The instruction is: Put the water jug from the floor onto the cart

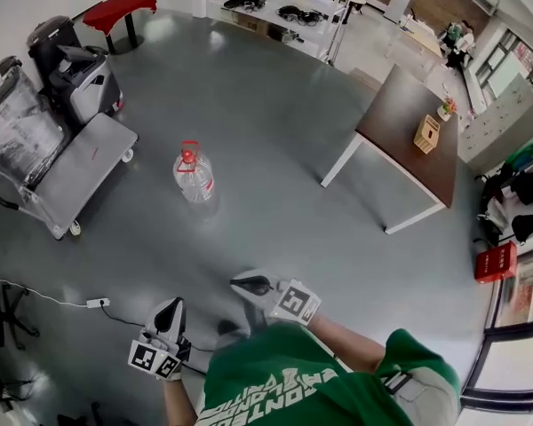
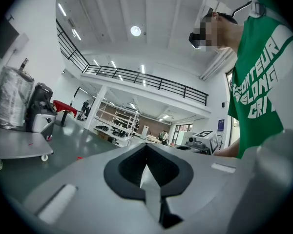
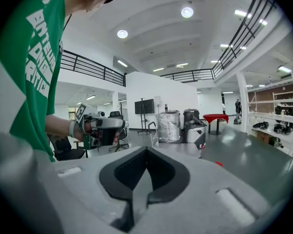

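Grey and flat, the cart (image 1: 89, 162) sits at the left with part of its deck bare. Nearer the person, the left gripper (image 2: 147, 177) has its jaws pressed together on nothing. Ahead on the floor, near the cart and well apart from both tools, the water jug (image 1: 194, 177) stands upright, red-capped. Nothing of the task looks done: reaching, grasping, lifting and placing are all left. The right gripper (image 3: 145, 177) is likewise clamped and empty. White lettering on the green shirt (image 2: 259, 77) shows only fragments; the jug's label is too small to read.
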{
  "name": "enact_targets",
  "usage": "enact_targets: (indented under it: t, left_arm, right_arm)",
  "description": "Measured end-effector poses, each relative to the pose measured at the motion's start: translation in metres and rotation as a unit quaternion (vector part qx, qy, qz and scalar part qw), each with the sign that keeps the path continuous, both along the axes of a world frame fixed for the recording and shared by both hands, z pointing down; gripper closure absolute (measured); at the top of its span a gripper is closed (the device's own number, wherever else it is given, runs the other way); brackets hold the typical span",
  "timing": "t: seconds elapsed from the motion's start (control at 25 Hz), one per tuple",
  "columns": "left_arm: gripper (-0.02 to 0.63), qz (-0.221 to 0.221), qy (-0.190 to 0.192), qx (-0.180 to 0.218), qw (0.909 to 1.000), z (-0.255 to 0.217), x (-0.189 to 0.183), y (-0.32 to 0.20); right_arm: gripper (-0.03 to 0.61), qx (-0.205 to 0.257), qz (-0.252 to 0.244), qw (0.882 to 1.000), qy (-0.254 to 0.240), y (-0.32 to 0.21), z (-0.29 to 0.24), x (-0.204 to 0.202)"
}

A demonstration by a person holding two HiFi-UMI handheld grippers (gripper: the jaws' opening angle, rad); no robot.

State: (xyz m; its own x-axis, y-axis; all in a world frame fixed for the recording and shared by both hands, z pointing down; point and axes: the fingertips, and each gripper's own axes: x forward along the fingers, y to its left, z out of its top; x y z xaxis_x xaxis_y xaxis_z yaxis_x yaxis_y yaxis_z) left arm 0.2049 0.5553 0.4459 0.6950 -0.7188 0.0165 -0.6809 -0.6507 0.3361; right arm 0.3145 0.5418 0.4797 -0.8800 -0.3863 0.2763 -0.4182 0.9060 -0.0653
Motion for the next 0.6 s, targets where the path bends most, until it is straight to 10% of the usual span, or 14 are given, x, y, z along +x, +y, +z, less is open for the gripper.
enact_targets:
  t: [0.6]
  left_arm:
    - [0.598, 0.002, -0.008, 0.013, 0.9999, -0.013, 0.087, -0.102]
  right_arm:
    - [0.586, 0.010, 0.017, 0.999, -0.027, -0.117, 0.009, 0.082]
